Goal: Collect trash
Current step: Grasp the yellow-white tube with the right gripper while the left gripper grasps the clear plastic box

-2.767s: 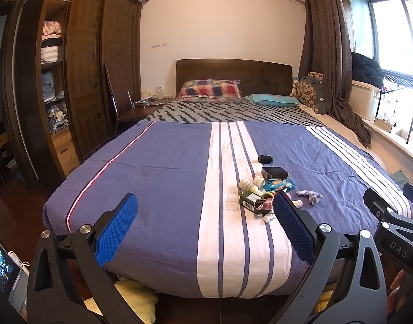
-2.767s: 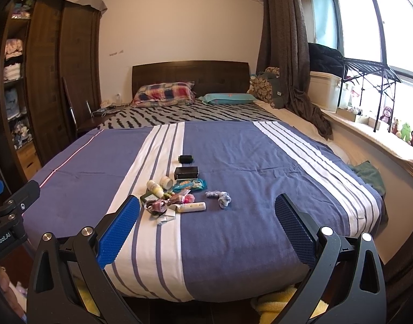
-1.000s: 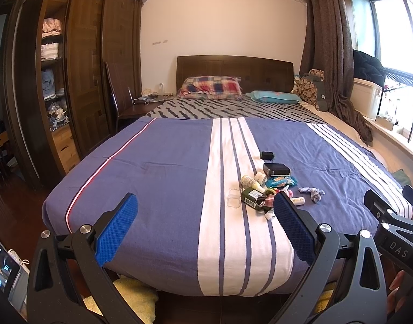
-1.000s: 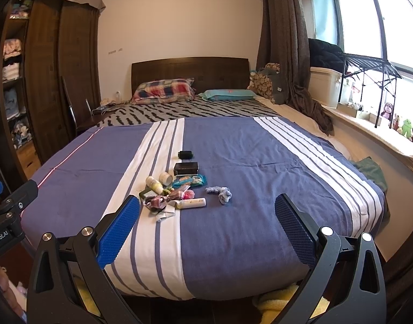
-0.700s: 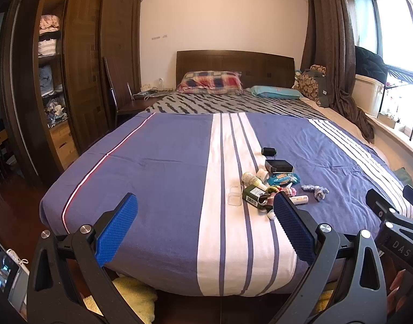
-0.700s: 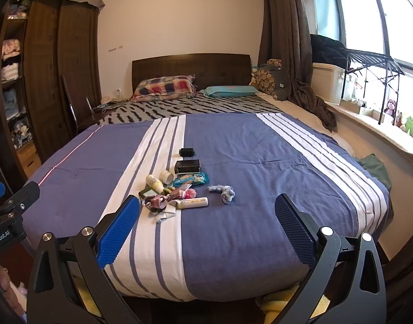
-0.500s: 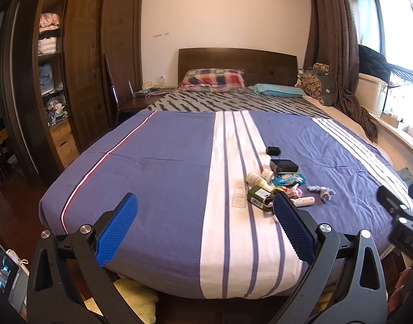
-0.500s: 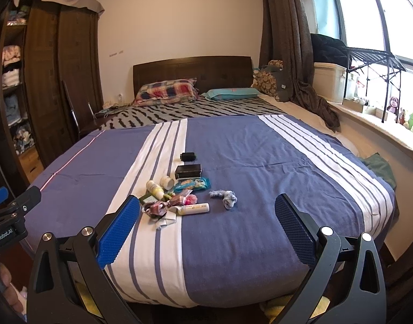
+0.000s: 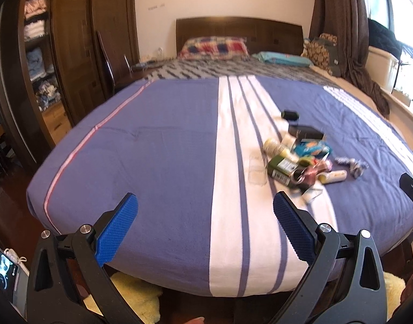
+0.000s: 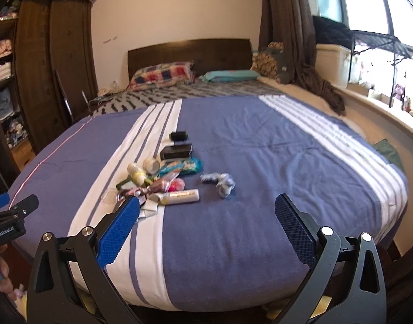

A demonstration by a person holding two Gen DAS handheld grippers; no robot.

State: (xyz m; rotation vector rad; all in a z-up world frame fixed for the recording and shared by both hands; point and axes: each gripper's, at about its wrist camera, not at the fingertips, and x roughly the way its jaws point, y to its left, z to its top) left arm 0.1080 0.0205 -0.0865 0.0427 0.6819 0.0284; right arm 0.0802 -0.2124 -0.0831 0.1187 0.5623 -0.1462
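Right wrist: trash (image 10: pixel 168 181) beyond tongs (image 10: pixel 206 216)

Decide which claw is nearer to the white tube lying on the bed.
Right. The right claw hangs just short of the white tube, which sits a little left of centre. The left claw is off to the tube's left, farther back.

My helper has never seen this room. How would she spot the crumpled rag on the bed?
On the blue bedspread, find the litter pile by the white stripes. The rag lies apart on its window side: grey-blue crumpled cloth, the only soft thing there.
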